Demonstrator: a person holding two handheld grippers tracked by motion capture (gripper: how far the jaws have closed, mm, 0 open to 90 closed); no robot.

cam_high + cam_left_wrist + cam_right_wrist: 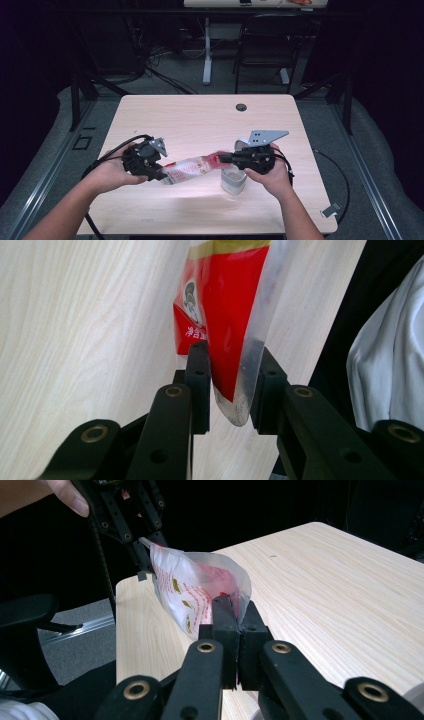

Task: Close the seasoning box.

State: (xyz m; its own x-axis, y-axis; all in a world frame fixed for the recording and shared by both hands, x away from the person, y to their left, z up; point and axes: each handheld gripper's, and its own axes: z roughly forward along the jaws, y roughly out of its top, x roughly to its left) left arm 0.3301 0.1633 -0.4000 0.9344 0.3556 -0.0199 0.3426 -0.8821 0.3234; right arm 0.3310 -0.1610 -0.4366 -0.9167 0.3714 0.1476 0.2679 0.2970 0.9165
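A plastic packet (192, 169), printed red and white with a clear edge, hangs stretched between both grippers just above the table. My left gripper (161, 175) is shut on its left end; in the left gripper view the jaws (231, 375) press the packet's (225, 315) corner from both sides. My right gripper (220, 159) is shut on the opposite edge, and in the right gripper view its jaws (235, 610) pinch the film of the packet (195, 585), with the left gripper (142, 545) holding the far end. A white cup (233, 181) stands on the table under the right gripper.
The light wooden table (200, 120) has a round cable hole (241, 107) near its far edge. Cables trail from both grippers toward the near corners. A dark chair (267, 45) and a desk leg (207, 50) stand beyond the table.
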